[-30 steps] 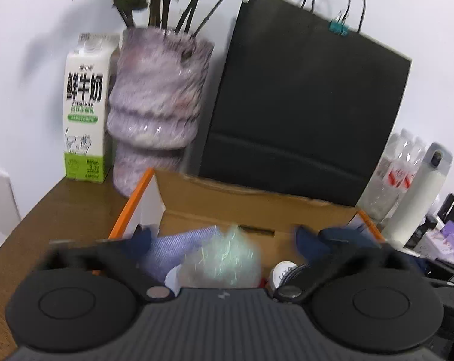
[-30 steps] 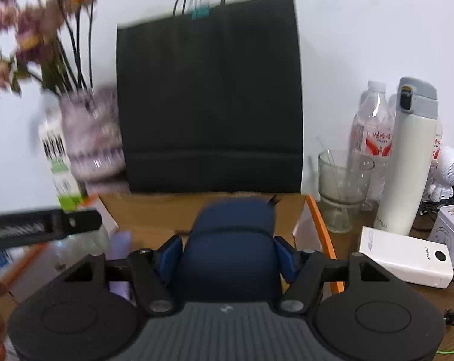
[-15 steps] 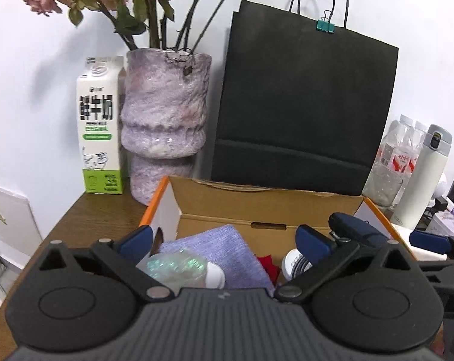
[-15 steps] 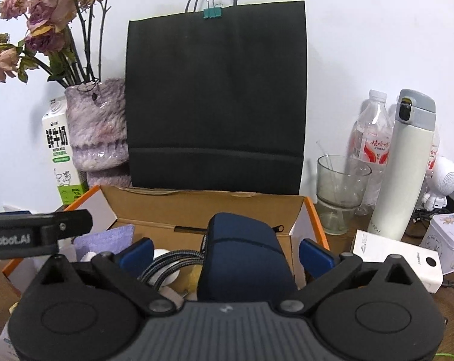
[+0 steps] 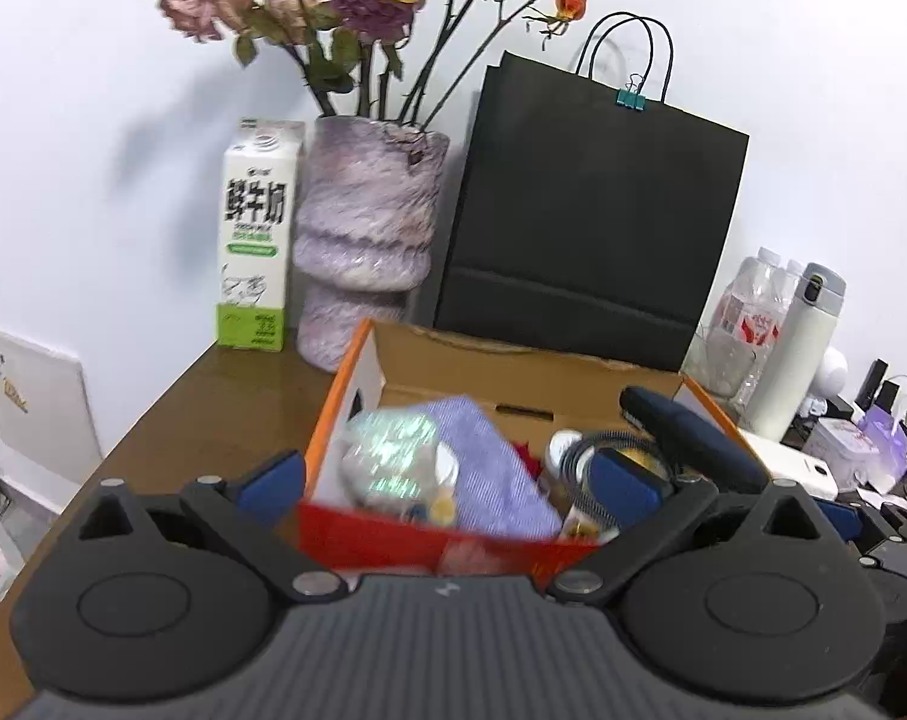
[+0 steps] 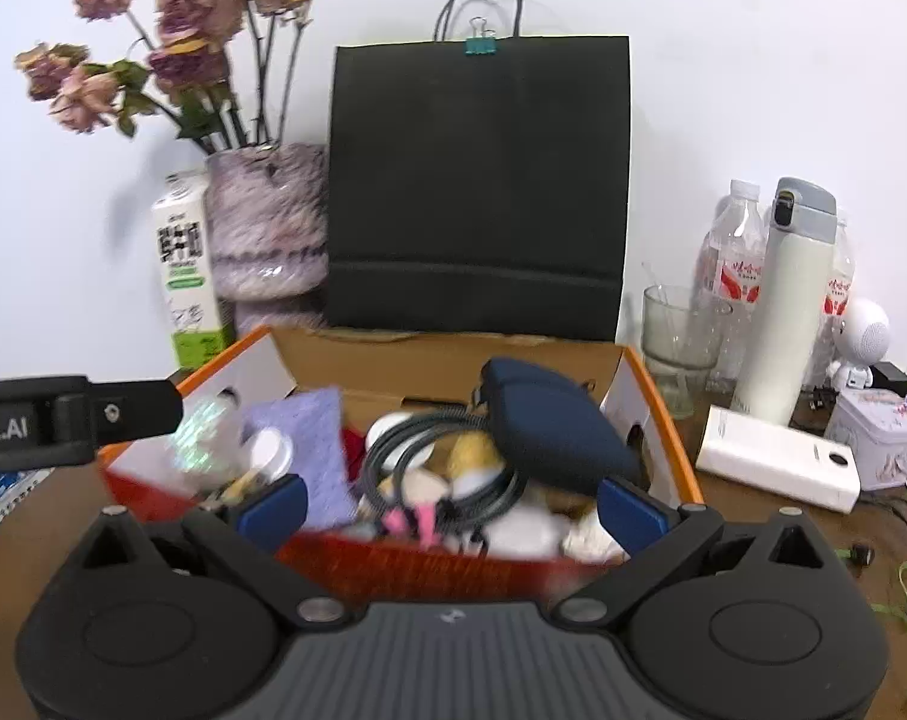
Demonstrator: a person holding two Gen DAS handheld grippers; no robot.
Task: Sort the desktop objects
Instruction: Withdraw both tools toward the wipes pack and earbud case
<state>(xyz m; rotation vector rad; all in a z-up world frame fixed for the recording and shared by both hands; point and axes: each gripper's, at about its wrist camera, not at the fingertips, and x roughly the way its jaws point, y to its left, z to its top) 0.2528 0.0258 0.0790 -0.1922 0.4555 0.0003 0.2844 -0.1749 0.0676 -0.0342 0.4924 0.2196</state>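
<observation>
An open cardboard box [image 6: 453, 354] with orange edges and a red front wall is set on the desk near its back edge. A navy case [image 6: 549, 426] is propped tilted at its right side, over a coiled grey cable [image 6: 417, 456]. A lilac cloth [image 6: 321, 450] and an iridescent bottle [image 6: 204, 435] are seen at its left side.

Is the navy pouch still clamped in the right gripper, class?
No: in the right wrist view the navy pouch lies in the cardboard box, and the right gripper stands open with nothing in it.
</observation>
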